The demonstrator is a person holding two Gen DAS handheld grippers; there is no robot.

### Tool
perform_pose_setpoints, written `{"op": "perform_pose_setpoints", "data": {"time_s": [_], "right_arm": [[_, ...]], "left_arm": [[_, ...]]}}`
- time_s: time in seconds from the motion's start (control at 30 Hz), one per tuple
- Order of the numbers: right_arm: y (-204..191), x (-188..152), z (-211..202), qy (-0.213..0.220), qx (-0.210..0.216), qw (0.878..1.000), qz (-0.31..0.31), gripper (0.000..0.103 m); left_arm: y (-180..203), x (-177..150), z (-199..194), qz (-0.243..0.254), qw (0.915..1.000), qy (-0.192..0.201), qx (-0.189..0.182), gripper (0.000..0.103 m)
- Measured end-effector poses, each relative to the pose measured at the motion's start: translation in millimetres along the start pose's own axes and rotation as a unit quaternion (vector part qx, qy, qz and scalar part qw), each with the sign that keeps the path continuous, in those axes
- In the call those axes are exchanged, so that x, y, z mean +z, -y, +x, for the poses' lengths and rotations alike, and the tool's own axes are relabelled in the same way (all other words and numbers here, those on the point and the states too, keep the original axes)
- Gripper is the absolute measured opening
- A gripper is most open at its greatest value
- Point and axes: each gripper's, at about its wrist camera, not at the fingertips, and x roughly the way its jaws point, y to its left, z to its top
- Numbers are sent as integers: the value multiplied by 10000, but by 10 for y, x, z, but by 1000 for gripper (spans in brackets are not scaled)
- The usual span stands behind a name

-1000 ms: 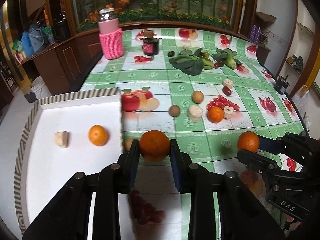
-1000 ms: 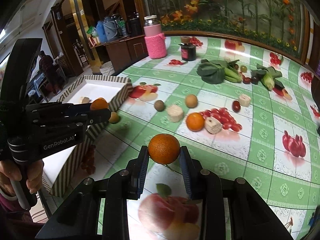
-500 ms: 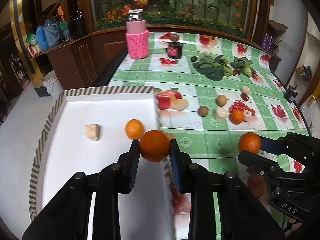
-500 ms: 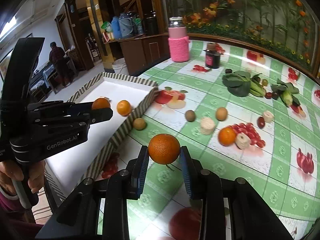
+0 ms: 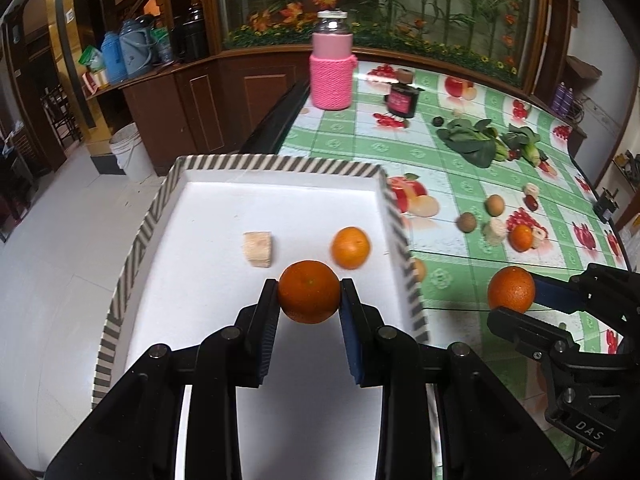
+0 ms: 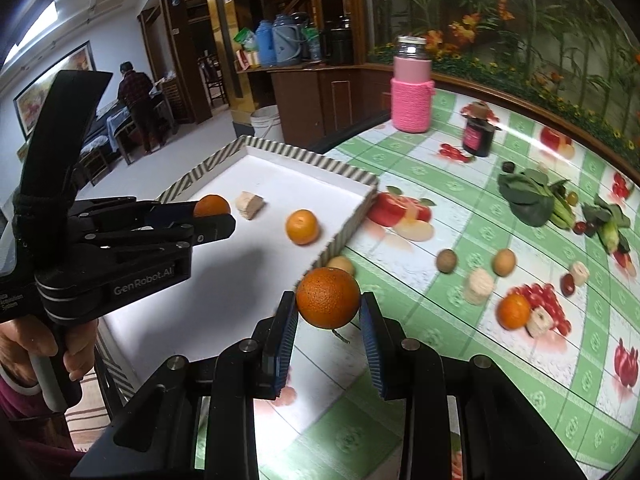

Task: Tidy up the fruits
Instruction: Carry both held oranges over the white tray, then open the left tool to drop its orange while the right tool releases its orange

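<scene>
Nearest, at lower centre of the left wrist view, the left gripper (image 5: 309, 298) has its jaws closed around a dark orange (image 5: 309, 297), held above the white tray (image 5: 280, 168). Low and centre in the right wrist view, the right gripper (image 6: 328, 312) likewise clamps a second orange (image 6: 328, 297) over the green tablecloth (image 6: 520, 380), just beside the tray's striped rim. Further in, a loose orange (image 5: 351, 247) and a pale chunk (image 5: 258, 249) lie inside the tray. Toward the upper centre stands a pink-sleeved jar (image 5: 331, 68).
</scene>
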Motion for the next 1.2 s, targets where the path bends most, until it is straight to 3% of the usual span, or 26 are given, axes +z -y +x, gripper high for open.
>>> {"op": "perform_pose_setpoints", "data": {"time_s": [0.53, 1.2], "right_arm": [[-316, 239, 380, -187, 285, 9988, -356, 32], [-492, 316, 965, -682, 553, 9945, -574, 33]], "left_arm": [[-442, -50, 214, -362, 9988, -337, -4, 27], [-611, -87, 451, -541, 9963, -640, 162, 27]]}}
